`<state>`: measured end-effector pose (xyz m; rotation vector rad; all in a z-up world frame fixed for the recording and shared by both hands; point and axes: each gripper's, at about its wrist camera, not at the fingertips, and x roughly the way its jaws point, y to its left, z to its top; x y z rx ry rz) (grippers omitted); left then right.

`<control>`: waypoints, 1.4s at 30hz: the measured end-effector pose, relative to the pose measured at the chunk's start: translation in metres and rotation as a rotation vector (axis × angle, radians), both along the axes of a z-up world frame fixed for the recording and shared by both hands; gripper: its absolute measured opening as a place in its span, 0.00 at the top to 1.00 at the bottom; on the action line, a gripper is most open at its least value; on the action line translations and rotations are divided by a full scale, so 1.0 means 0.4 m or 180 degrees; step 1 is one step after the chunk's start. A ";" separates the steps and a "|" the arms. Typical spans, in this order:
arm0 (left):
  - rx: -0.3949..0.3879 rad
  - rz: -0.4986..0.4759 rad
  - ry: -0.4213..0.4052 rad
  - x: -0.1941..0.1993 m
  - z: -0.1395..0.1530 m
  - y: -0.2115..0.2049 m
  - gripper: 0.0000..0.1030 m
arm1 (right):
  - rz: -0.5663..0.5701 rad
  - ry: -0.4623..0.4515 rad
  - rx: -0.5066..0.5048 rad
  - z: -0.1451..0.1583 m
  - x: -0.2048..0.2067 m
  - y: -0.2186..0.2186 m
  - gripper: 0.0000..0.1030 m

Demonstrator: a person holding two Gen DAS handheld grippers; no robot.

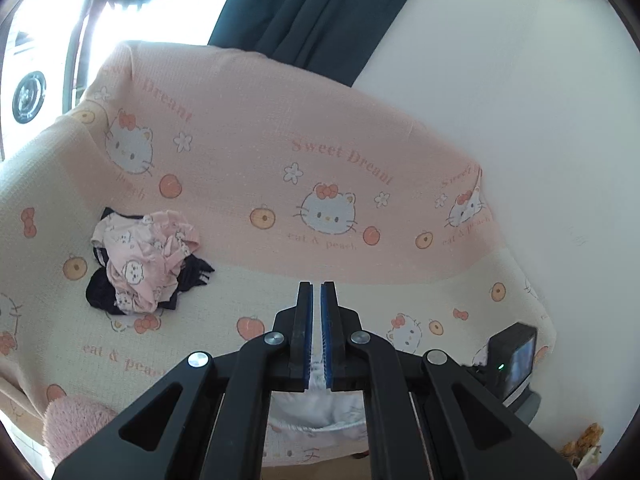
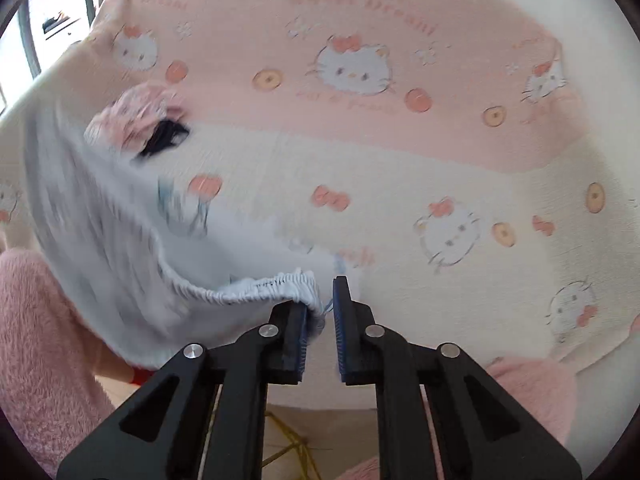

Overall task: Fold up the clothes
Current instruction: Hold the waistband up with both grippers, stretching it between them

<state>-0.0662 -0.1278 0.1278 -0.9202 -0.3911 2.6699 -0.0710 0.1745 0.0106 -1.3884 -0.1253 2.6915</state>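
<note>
A white garment [image 2: 120, 240] with a gathered elastic waistband [image 2: 260, 286] hangs stretched and motion-blurred across the left of the right wrist view. A corner of the waistband lies against the left finger of my right gripper [image 2: 320, 300], whose jaws stand apart with a gap beside the cloth. My left gripper [image 1: 316, 292] has its blue pads almost together, and white fabric [image 1: 320, 408] shows between and below them. A crumpled pile of pink printed and dark navy clothes [image 1: 148, 260] lies on the sofa seat, left of and beyond the left gripper.
A pink-and-cream cat-print blanket [image 1: 280, 128] covers the sofa seat and back. Behind it are a dark curtain [image 1: 320, 8] and a white wall [image 1: 520, 120]. A black camera unit [image 1: 514, 360] sits low right. Fluffy pink fabric [image 2: 40, 340] fills the lower corners.
</note>
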 end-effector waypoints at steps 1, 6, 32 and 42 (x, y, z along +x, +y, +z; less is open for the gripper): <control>-0.0025 -0.0095 0.0033 -0.012 0.010 0.006 0.96 | 0.0001 0.0091 0.0020 0.043 -0.017 0.020 0.90; -0.0079 -0.0701 -0.0750 -0.091 -0.164 0.097 0.94 | 0.0130 0.0172 0.0127 0.107 -0.068 0.043 0.91; -0.0599 -0.0822 -0.1404 -0.019 -0.439 0.229 0.96 | 0.0461 0.0641 -0.1132 0.322 0.044 0.024 0.90; -0.1036 -0.0548 0.0564 -0.109 0.244 0.156 0.96 | 0.0229 0.1188 -0.0721 0.494 0.030 0.144 0.90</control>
